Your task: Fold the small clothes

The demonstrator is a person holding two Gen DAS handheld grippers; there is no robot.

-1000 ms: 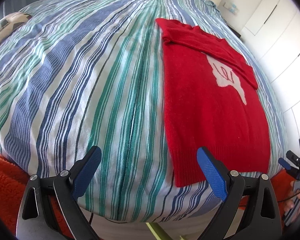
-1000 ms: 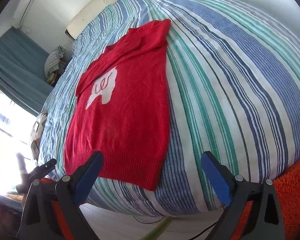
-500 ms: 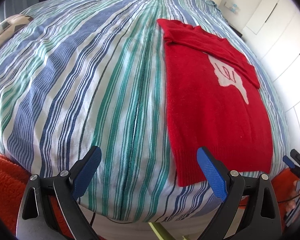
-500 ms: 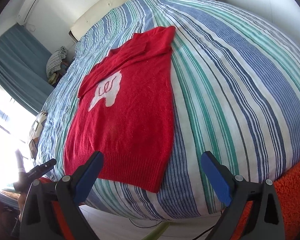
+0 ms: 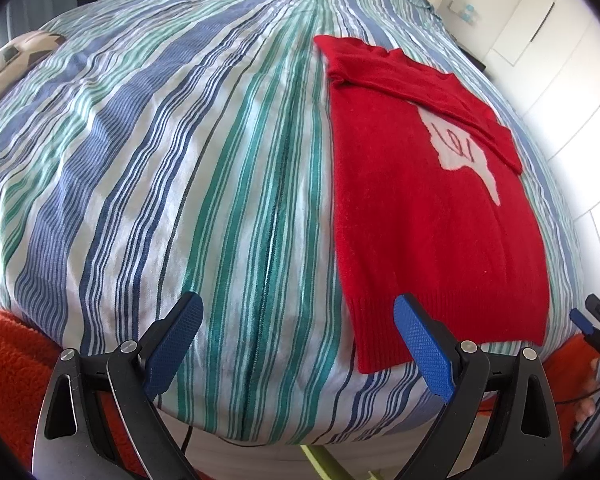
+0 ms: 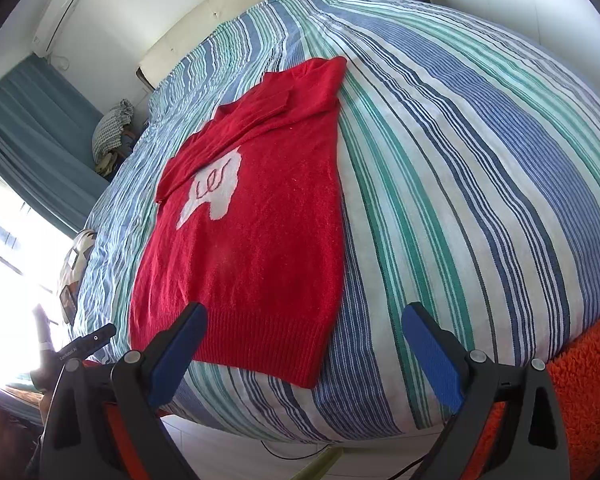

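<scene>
A: Bedroom, daylight; striped bed (image 5: 220, 160) fills both wrist views, white wardrobe doors (image 5: 560, 40) off to one side, blue curtain (image 6: 32, 128) on the other.

B: Left hand-held gripper (image 5: 296, 344)?

A: Spread wide, nothing between its blue pads (image 5: 172, 344). Hangs at the foot edge of the bed, over bare stripes.

B: And the right hand-held gripper (image 6: 304, 352)?

A: Same: wide open, empty, at the same edge.

B: Garment?

A: Red sweater (image 5: 432, 200) lies flat on the cover, ribbed hem nearest both tools. From the left one it sits ahead and to the right, hem corner just beyond the right pad. From the right one it sits ahead and to the left, hem (image 6: 260, 340) just past the left pad. Sleeves are folded across the chest, partly covering a white patch (image 6: 216, 188) with red lettering.

B: Contact?

A: None visible. Orange fleecy fabric (image 6: 580, 380) shows below the bed edge.
</scene>
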